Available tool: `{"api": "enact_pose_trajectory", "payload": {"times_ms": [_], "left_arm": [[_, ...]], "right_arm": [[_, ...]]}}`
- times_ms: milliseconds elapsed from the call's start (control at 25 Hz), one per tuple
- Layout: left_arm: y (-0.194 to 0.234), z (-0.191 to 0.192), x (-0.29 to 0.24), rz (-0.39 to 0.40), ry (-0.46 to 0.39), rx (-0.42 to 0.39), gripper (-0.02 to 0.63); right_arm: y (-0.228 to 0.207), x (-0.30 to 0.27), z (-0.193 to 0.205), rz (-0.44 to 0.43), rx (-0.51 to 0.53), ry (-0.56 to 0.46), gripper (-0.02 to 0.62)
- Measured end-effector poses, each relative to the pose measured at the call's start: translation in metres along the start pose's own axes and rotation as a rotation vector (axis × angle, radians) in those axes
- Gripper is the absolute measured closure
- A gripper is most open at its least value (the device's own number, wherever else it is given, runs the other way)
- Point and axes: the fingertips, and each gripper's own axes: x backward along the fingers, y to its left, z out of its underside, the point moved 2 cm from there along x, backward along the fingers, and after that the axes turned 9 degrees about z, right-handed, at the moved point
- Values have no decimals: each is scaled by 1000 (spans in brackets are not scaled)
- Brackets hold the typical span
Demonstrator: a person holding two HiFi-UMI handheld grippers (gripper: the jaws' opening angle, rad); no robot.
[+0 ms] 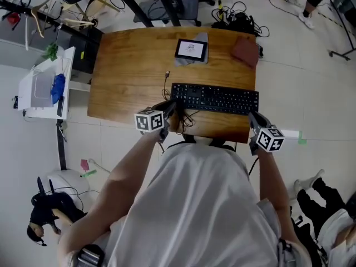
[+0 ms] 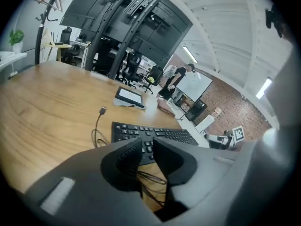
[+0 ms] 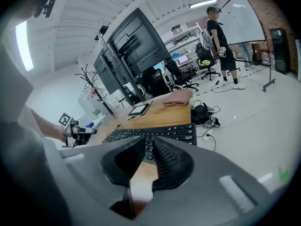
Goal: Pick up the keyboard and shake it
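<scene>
A black keyboard point(image 1: 214, 98) lies flat near the front edge of the wooden table point(image 1: 128, 65). My left gripper point(image 1: 171, 109) is at its left end and my right gripper point(image 1: 253, 118) is at its right front corner. In the left gripper view the left gripper point(image 2: 146, 142) has a narrow gap between its jaws, which hold nothing. The keyboard point(image 2: 150, 134) lies just beyond them, with a coil of its black cable point(image 2: 153, 180) below. In the right gripper view the right gripper point(image 3: 149, 142) is also slightly parted and empty, just short of the keyboard point(image 3: 155, 133).
A tablet on a grey cloth point(image 1: 191, 49) and a folded reddish cloth point(image 1: 245, 50) lie at the table's far side. The keyboard's USB plug point(image 1: 167, 74) rests on the wood. A white cart point(image 1: 44, 85) stands left of the table. A tangle of cables point(image 1: 236, 18) lies on the floor behind it.
</scene>
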Motion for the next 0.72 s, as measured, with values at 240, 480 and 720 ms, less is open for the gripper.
{"api": "enact_pose_trajectory", "payload": {"times_ms": [240,480,720], "left_arm": [[56,4,-9,-7,103,105,497],[73,11,-20,24,205,147,468],[69,14,-29,59,258,169,422]], "right_arm": [[-32,-4,-9,121,-26,65,521],[-67,-16,-3,186,-49,196,472],[-78,-37,-10,131,-65,298,398]]}}
